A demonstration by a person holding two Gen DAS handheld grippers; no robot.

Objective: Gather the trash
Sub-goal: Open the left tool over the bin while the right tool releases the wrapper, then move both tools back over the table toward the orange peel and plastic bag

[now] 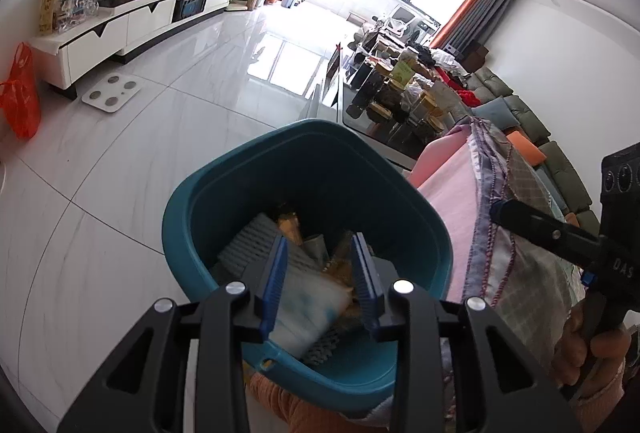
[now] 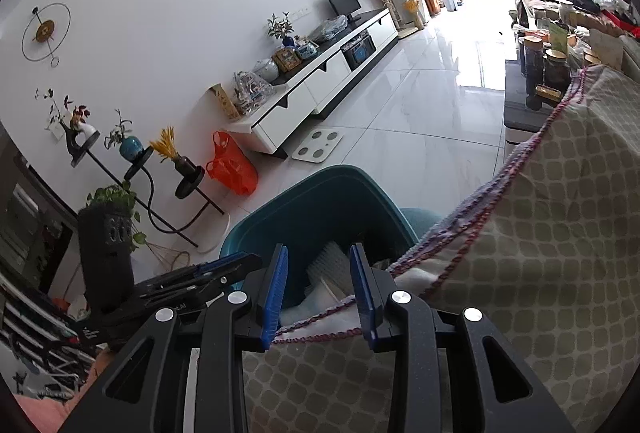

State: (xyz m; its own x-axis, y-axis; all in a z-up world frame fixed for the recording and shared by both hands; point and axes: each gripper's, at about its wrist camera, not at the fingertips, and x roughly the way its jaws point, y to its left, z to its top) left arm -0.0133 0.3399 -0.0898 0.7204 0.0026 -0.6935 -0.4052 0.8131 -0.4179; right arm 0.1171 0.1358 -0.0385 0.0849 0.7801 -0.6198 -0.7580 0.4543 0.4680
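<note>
- A teal bin [image 1: 256,193] is seen just ahead of the left gripper [image 1: 320,281], on the white tiled floor [image 1: 120,161], close beside a cloth-covered seat edge (pink and checked fabric) at its right.
- Trash is already held inside the bin: a white wrapper [image 1: 304,309], a ribbed grey piece [image 1: 248,241] and some yellow-orange scraps [image 1: 290,225]; exact items cannot be told.
- The left gripper's blue fingers [image 1: 276,281] are spread apart over the bin mouth, nothing pinched between them; likely held there because a piece was meant to fall in, though that is a judgement.
- The right gripper [image 2: 320,293] is aimed at the same bin [image 2: 320,201] from the seat side, fingers [image 2: 276,293] spread, nothing gripped; the checked cloth [image 2: 540,233] with its purple stitched edge lies under and just past them.
- In the left view the right gripper [image 1: 520,217] is seen reaching over the cloth at far right.
- Bin appears placed near the seat so both grippers reach it easily (a guess).
- An orange plastic bag [image 2: 232,169] lies by the far white cabinet [image 2: 320,89], next to a white scale [image 2: 318,147]; whether it counts as trash cannot be told.
</note>
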